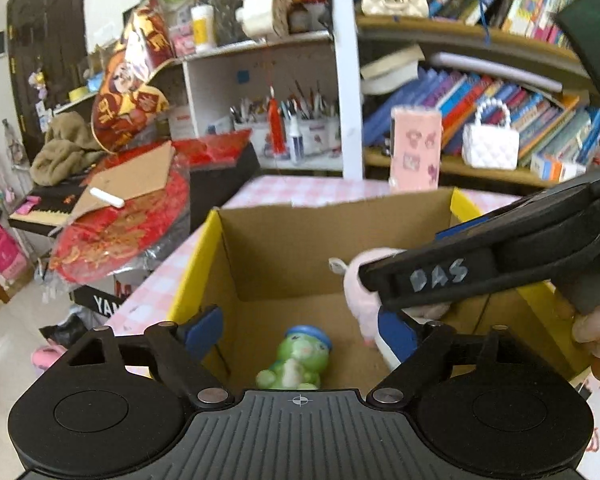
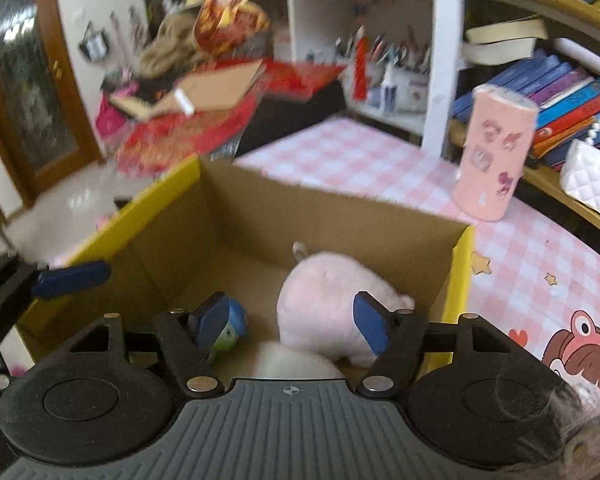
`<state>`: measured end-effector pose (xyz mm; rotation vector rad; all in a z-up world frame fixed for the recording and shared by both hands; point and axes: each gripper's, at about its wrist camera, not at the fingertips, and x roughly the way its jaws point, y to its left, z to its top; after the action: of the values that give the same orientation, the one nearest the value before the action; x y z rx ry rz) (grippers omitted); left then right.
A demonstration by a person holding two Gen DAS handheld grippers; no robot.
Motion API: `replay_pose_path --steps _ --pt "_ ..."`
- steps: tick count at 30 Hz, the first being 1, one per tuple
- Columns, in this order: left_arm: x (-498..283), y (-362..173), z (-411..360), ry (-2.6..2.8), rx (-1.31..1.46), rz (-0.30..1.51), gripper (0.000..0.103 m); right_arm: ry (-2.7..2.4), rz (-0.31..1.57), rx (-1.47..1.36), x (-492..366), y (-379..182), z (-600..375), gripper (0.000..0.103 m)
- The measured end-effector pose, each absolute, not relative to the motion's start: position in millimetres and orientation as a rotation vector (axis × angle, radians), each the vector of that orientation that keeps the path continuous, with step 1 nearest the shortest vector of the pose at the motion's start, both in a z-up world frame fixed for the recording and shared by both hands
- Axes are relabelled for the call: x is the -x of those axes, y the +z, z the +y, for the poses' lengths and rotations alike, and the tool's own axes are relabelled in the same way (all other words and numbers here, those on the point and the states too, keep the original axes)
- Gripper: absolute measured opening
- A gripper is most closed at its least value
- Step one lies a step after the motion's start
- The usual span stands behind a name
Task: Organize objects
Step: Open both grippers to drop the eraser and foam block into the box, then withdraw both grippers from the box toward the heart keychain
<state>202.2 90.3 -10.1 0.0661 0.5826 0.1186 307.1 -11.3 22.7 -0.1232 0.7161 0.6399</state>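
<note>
both claws hang over the open cardboard box [image 1: 284, 256], which i'll use as my landmark. left gripper [image 1: 300, 332] points down into the box with its blue pads spread wide, one pad [image 1: 204, 332] by the box's left wall, the other low on the right, and nothing pressed between them; the green toy [image 1: 298, 360] with a blue cap sits on the box floor in the gap, untouched. right gripper [image 2: 294, 324] reaches in from the box's right side, its jaws parted too; the pink plush [image 2: 332, 304] lies on the box floor toward the right wall, partly between the pads, and i can't see either pad [image 2: 370, 326] squeezing it, so it looks let go. the green toy [image 2: 230, 330] shows beside that gripper's left pad, nearer the left wall than the plush. from the left wrist view the right tool's black body crosses over the box's right rim, a hand [image 1: 598, 328] around its handle, the plush [image 1: 362, 292] under its tip. the box has yellow edges and stands on a pink checked tablecloth [image 2: 340, 160]. behind the box, on the cloth, stands a pink cylinder [image 2: 494, 152] with stickers, upright from one wrist and leaning from the other. beyond that, a bookshelf holds books [image 1: 500, 108] and a small white quilted bag [image 1: 490, 142].
</note>
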Motion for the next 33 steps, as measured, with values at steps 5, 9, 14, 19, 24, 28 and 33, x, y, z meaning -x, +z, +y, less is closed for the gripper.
replay_pose_path --steps 5,9,14,19,24,28,33 --pt "-190.6 6.8 95.3 0.130 -0.055 0.522 0.092 0.570 0.614 0.068 -292.5 43.6 -24.0 0.068" --pt "-180.7 15.7 102.4 0.142 -0.040 0.495 0.094 0.515 0.558 0.032 -275.3 54.0 -33.8 0.067" --pt "-162.4 19.5 112.4 0.156 -0.033 0.486 0.095 0.429 0.499 0.025 -248.9 59.2 -46.0 0.067" --pt "-142.6 17.5 122.1 0.167 -0.010 0.501 0.095 0.348 0.482 0.042 -217.1 54.5 -54.2 0.069" --pt "-120.6 10.8 126.2 0.169 -0.006 0.524 0.095 0.317 0.513 0.055 -185.0 41.2 -49.6 0.071" --pt "-99.6 5.2 129.8 0.169 0.002 0.552 0.095 0.308 0.564 0.057 -159.3 28.8 -41.3 0.072" --pt "-72.1 -2.8 133.3 0.188 0.017 0.591 0.098 0.265 0.635 0.032 -125.8 12.6 -34.6 0.078"
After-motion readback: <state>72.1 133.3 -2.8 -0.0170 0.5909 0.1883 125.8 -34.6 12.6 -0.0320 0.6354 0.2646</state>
